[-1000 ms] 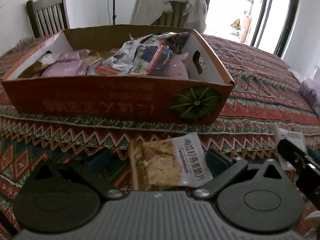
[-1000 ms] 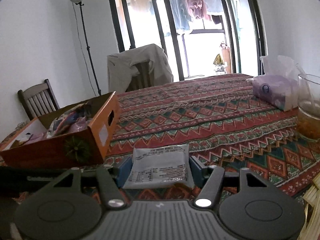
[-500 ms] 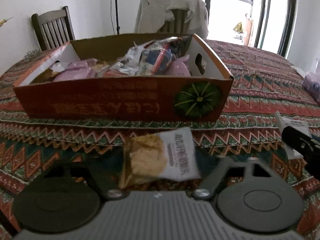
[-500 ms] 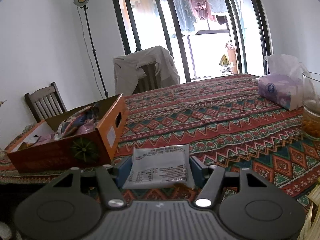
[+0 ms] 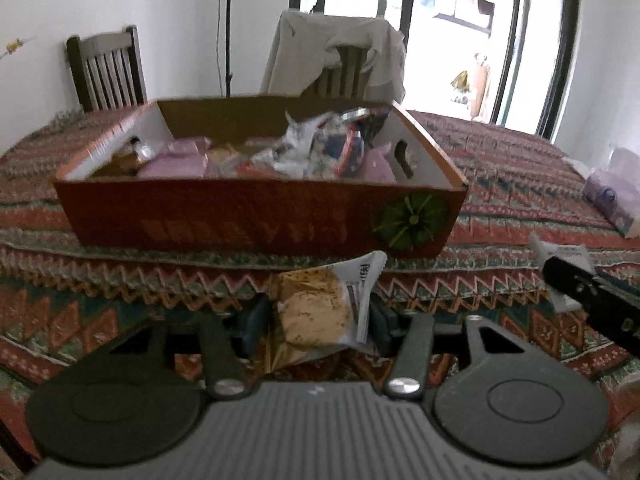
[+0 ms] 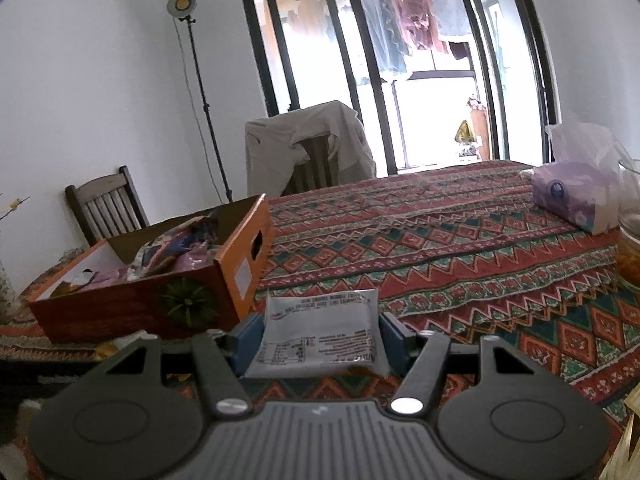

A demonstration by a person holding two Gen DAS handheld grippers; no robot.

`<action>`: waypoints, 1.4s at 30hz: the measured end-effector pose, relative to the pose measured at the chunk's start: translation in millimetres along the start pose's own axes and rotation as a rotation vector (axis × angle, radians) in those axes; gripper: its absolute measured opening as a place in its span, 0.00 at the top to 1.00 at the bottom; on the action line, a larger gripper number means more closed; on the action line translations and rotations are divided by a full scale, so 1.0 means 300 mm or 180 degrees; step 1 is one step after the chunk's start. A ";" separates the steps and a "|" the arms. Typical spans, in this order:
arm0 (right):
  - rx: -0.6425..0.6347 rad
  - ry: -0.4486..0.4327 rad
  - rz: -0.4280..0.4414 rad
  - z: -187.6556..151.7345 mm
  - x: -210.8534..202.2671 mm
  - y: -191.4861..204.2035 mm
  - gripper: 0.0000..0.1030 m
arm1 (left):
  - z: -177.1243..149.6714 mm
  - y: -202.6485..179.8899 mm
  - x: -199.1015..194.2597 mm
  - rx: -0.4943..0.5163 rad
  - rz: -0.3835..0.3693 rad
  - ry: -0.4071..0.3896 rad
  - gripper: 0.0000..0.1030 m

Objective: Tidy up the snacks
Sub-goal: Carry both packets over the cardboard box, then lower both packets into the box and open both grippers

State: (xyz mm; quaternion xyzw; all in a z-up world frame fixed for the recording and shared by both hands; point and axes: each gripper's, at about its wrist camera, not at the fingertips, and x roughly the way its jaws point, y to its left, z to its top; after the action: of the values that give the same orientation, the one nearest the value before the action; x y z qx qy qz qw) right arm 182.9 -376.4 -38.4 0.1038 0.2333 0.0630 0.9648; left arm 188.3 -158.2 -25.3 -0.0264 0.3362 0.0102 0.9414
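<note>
My left gripper (image 5: pixel 316 316) is shut on a cracker snack packet (image 5: pixel 324 304), white with golden crackers showing, held above the tablecloth in front of the orange cardboard box (image 5: pixel 256 220). The box holds several snack packets (image 5: pixel 320 148). My right gripper (image 6: pixel 320 336) is shut on a white flat snack packet (image 6: pixel 320 336) with printed text, held above the cloth to the right of the box (image 6: pixel 140 304). The right gripper and its packet (image 5: pixel 564 264) also show at the right edge of the left wrist view.
A patterned red tablecloth (image 6: pixel 460 248) covers the table. A purple tissue pack (image 6: pixel 576 196) and a glass jar (image 6: pixel 630 232) stand at the right. Two chairs (image 6: pixel 108 204) stand behind the table, one draped with cloth (image 6: pixel 308 140).
Both grippers have risen and drawn back a little with their packets. The box looks farther and lower in the left wrist view. The cracker packet has tilted and folded in the left gripper.
</note>
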 end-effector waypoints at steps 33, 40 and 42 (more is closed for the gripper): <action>-0.0660 -0.0251 0.0304 0.254 0.265 0.587 0.39 | 0.308 0.414 0.036 -0.0323 0.0285 -0.0953 0.48; -0.0749 -0.0277 0.0180 0.221 0.386 0.617 0.39 | 0.297 0.452 0.126 -0.0230 0.0360 -0.0970 0.48; -0.0740 -0.0208 0.0196 0.208 0.406 0.613 0.39 | 0.295 0.453 0.139 -0.0198 0.0330 -0.0936 0.48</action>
State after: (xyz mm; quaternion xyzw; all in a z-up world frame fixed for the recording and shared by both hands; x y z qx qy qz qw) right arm 305.9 -187.9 5.0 0.0004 0.1896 0.1159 0.9750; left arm 271.6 -17.5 10.8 -0.0364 0.1951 0.0729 0.9774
